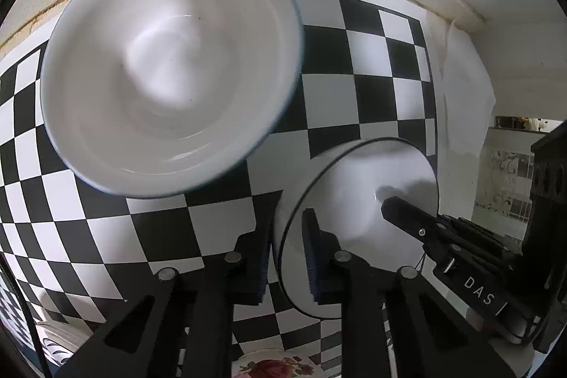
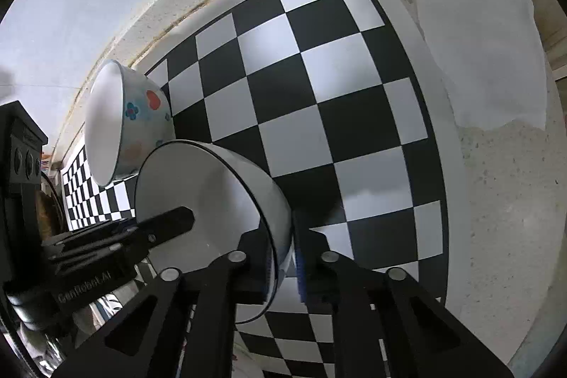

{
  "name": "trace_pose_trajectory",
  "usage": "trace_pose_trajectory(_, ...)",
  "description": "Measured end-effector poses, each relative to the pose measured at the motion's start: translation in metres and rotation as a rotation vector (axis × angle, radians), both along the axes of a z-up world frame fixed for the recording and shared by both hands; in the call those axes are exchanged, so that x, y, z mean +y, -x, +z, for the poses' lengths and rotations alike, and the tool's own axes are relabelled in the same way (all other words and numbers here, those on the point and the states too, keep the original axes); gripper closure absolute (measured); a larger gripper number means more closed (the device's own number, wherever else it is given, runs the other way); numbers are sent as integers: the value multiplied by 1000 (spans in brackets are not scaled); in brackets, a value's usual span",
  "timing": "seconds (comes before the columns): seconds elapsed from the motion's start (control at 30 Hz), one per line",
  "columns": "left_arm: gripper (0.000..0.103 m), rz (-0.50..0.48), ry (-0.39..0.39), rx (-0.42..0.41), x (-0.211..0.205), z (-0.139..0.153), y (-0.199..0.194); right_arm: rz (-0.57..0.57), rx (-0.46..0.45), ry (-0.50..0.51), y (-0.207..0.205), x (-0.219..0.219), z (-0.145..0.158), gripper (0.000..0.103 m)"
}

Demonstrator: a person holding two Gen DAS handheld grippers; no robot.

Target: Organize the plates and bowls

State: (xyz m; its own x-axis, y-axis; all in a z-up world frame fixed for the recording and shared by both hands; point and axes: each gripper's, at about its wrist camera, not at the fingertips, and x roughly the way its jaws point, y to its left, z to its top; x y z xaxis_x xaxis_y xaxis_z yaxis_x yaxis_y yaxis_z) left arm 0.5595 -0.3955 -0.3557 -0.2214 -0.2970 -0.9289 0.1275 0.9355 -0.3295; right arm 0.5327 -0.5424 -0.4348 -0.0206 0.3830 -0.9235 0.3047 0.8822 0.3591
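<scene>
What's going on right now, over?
Left hand-held gripper and right hand-held gripper both shut on rim of black-rimmed white bowl. Larger white bowl with hearts and flowers beside it on checkered mat. Nothing in the way.

Glossy, smooth glazed ceramic on the black-rimmed bowl (image 2: pixel 212 186) and the patterned bowl (image 2: pixel 141 116). Smooth printed sheet, faintly shiny, for the checkered mat (image 2: pixel 319 87); rough speckled stone for the counter (image 2: pixel 503 201). Matt black plastic on the gripper arms, thin translucent white plastic in the bag (image 2: pixel 475 34).
</scene>
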Motion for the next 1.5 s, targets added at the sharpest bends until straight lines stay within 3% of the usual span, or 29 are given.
trace_pose_trajectory(0.37, 89, -38, -10, -40, 8, 24, 13, 15, -23, 11, 12, 1, 16, 93)
trace_pose_trajectory(1.0, 89, -113, 6, -174, 48, 123, 94, 36, -135, -38, 101, 30, 114, 92)
trace_pose_trajectory(1.27, 89, -120, 18, -184, 64, 136, 132, 53, -148, -36, 143, 48, 141, 92)
trace_pose_trajectory(1.5, 89, -123, 14, -156, 77, 130, 156, 54, -115, -54, 171, 62, 136, 92)
